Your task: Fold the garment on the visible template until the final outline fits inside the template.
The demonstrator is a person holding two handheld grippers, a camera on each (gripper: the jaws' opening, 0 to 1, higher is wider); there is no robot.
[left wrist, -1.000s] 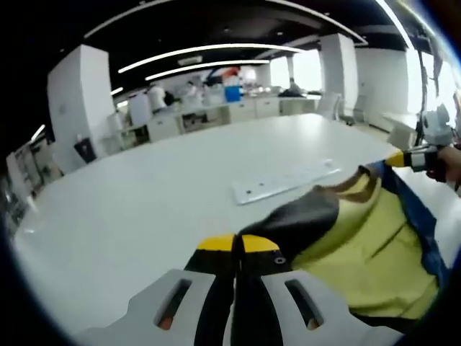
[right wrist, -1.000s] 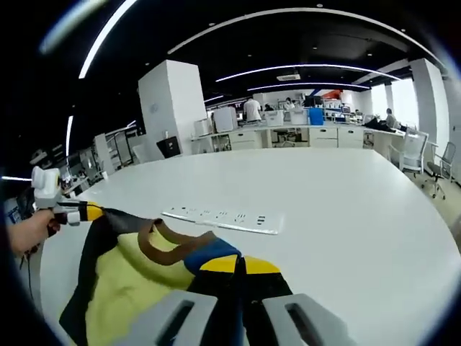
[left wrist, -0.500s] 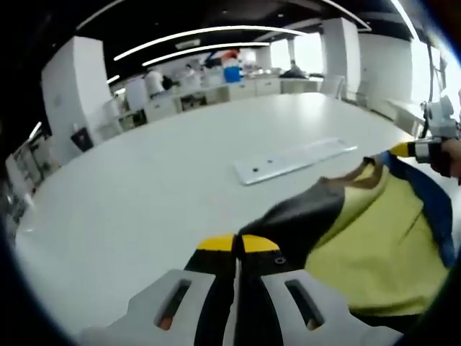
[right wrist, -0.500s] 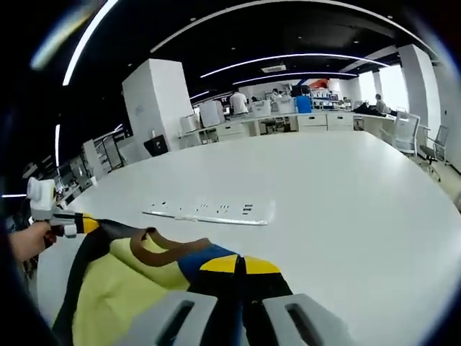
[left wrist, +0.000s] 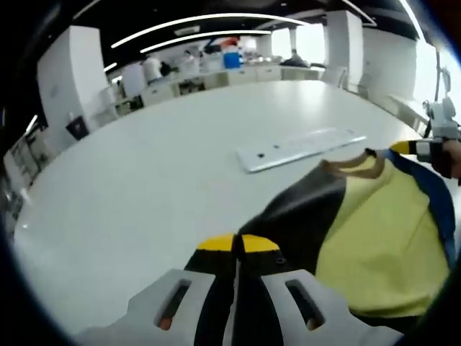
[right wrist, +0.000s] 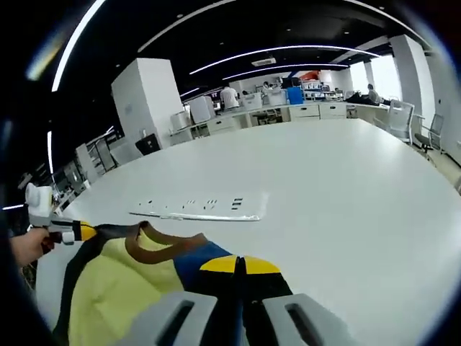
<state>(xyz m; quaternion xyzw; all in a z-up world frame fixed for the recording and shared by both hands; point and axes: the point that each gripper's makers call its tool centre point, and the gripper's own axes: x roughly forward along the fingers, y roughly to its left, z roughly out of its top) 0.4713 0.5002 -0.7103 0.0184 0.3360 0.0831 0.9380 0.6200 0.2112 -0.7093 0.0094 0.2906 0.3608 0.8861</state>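
A yellow garment [left wrist: 374,238] with a black shoulder, blue shoulder and brown collar hangs stretched between both grippers above the white table [left wrist: 144,187]. My left gripper [left wrist: 237,244] is shut on its black shoulder. In the right gripper view the right gripper [right wrist: 239,264] is shut on the blue shoulder of the garment [right wrist: 122,288]. The right gripper [left wrist: 410,148] appears at the right edge of the left gripper view, held by a hand. The left gripper [right wrist: 79,231] appears at the left of the right gripper view.
A white power strip [left wrist: 299,148] lies flat on the table beyond the garment, also seen as the power strip [right wrist: 198,209] in the right gripper view. Office chairs [right wrist: 414,130] stand at the far right edge. Desks, a white pillar [right wrist: 144,101] and people are far behind.
Both views have tilted down a little and moved closer to the table; the garment stays stretched between the two shut grippers and sits lower toward the table surface.
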